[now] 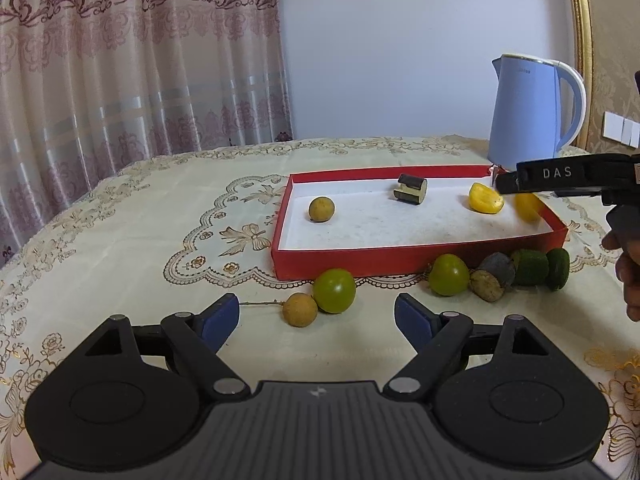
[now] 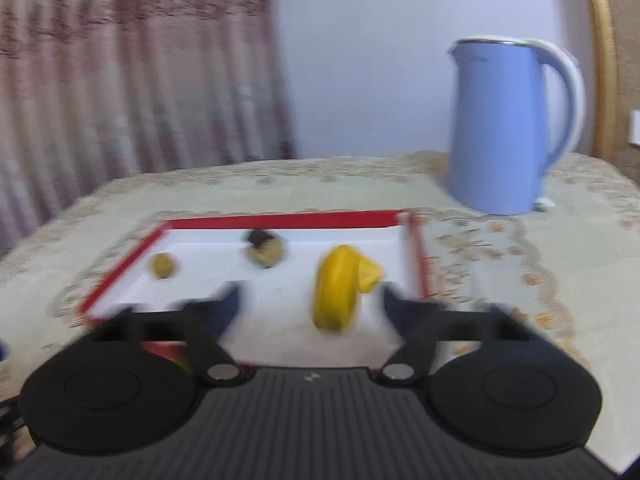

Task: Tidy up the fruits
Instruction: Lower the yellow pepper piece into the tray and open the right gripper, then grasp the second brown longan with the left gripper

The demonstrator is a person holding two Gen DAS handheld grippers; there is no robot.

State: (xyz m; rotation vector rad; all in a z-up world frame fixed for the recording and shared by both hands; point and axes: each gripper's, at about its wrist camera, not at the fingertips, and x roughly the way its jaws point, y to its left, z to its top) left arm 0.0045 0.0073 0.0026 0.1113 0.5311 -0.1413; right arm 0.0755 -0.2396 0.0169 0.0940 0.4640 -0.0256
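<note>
Fruit sat on a lacy tablecloth (image 1: 120, 216) by a curtain (image 1: 120, 60). Yellow piece (image 2: 335, 290) lay loose btwn right gripper (image 2: 310, 308) fingers, spread wide.

Sitting inside red tray (image 1: 400, 258): brown longan (image 1: 321, 209), dark cut piece (image 1: 411, 189), two yellow pieces (image 1: 485, 198). Lying outside along front wall: green fruits (image 1: 334, 290), stemmed longan (image 1: 300, 309).

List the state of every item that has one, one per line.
Left hand-held gripper: open, empty.
Right hand-held gripper: open, gripping nothing.
Red tray: holds four pieces.
Yellow slice: on edge in the tray, blurred.
Kettle: upright, lid closed.
Green fruits: outside the tray.
</note>
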